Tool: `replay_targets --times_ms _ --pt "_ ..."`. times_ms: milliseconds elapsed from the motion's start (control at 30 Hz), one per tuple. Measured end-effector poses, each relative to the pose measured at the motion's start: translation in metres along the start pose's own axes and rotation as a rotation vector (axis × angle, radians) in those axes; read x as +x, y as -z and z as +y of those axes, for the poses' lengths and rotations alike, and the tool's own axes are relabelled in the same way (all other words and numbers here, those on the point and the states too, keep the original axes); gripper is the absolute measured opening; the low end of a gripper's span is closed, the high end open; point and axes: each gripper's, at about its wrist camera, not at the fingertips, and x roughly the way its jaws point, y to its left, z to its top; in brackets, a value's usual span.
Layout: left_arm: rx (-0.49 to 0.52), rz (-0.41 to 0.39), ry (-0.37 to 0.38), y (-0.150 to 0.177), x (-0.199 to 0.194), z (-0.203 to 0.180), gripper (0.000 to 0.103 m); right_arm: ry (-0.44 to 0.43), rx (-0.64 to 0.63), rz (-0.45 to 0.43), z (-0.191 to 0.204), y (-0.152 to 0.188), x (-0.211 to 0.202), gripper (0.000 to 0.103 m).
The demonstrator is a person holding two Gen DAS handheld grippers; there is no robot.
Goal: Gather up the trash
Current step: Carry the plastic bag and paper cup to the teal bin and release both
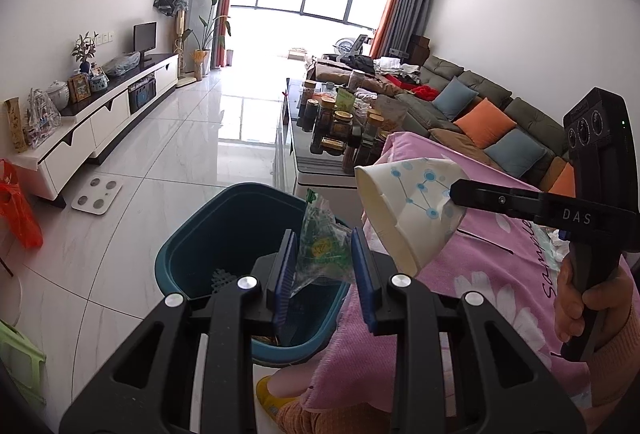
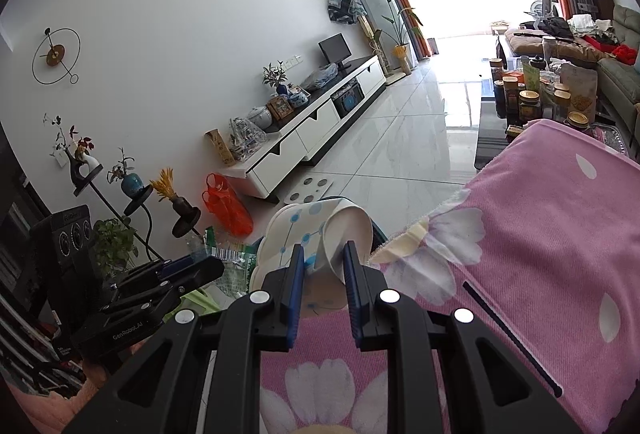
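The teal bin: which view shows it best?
The left wrist view: the teal bin shows its open mouth and inside, below the held wrapper. In the right wrist view the paper cup hides nearly all of it.

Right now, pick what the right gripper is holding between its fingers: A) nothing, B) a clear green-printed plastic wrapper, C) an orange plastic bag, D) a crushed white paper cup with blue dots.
D: the right gripper pinches the crushed white paper cup with blue dots, while the clear green-printed plastic wrapper sits in the left gripper over the teal plastic bin.
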Motion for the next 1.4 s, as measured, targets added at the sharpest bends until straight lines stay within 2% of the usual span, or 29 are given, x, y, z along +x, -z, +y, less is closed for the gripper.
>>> replay_targets --times_ms 467,800,933,1000,1033,1233,1400 --pt "-0.047 0.041 -0.052 -0.004 0.025 0.024 0.029 0.014 0.006 0.074 0.003 -0.013 0.053 0.018" --pt "-0.08 0.095 -0.077 -0.004 0.061 0.036 0.031 0.048 0.007 0.165 0.005 -0.014 0.095 0.019" --pt "-0.101 0.116 -0.08 -0.001 0.076 0.042 0.035 0.056 0.009 0.194 0.006 -0.013 0.109 0.02" --pt "-0.114 0.12 -0.088 0.0 0.085 0.044 0.041 0.062 0.018 0.207 0.007 -0.012 0.114 0.027" --pt "-0.122 0.125 -0.086 0.001 0.089 0.046 0.041 0.065 0.025 0.206 0.007 -0.012 0.115 0.034" --pt "-0.142 0.146 -0.096 0.006 0.106 0.053 0.044 0.071 0.024 0.194 0.006 -0.006 0.106 0.034" --pt "-0.12 0.117 -0.098 0.009 0.095 0.044 0.05 0.06 0.029 0.166 0.003 -0.001 0.084 0.034"
